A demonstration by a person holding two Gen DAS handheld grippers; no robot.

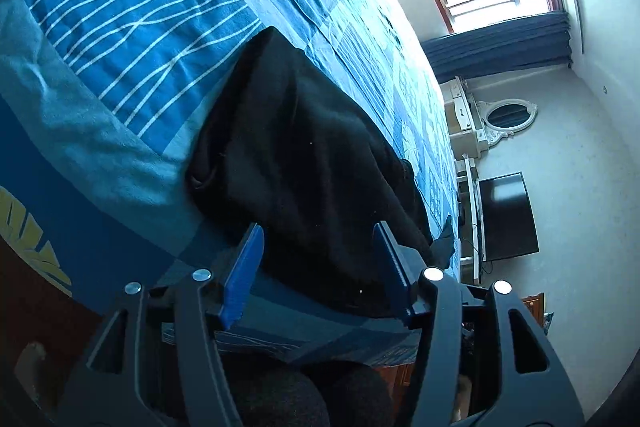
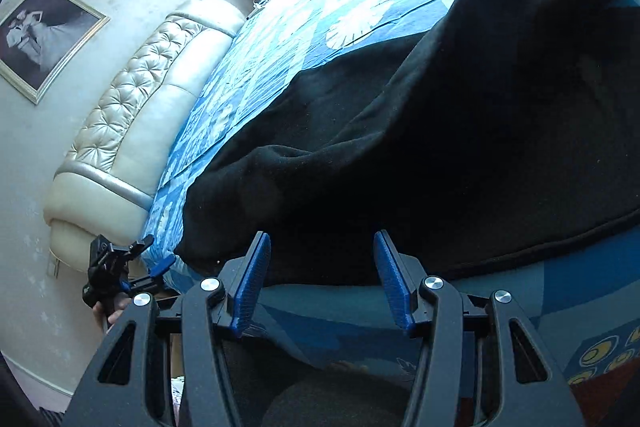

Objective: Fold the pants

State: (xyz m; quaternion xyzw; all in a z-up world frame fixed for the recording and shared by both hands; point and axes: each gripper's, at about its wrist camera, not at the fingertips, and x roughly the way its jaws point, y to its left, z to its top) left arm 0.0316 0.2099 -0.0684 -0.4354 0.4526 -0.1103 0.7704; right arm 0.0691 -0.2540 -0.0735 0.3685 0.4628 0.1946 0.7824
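both grippers hang at the bed's [image 1: 132,39] near edge, jaws apart and empty: left gripper [image 1: 320,267], right gripper [image 2: 322,275]. black pants [image 2: 440,147] lie on the bed just ahead, long axis running away toward the headboard [image 2: 132,115], hem nearest both.

The left black-framed tongs with blue ribbed pads [image 1: 318,269] stand with their jaws apart, nothing pressed between the pads. The right black-framed tongs with blue ribbed pads [image 2: 320,281] are likewise parted and hold nothing. Both point downward at a slant.
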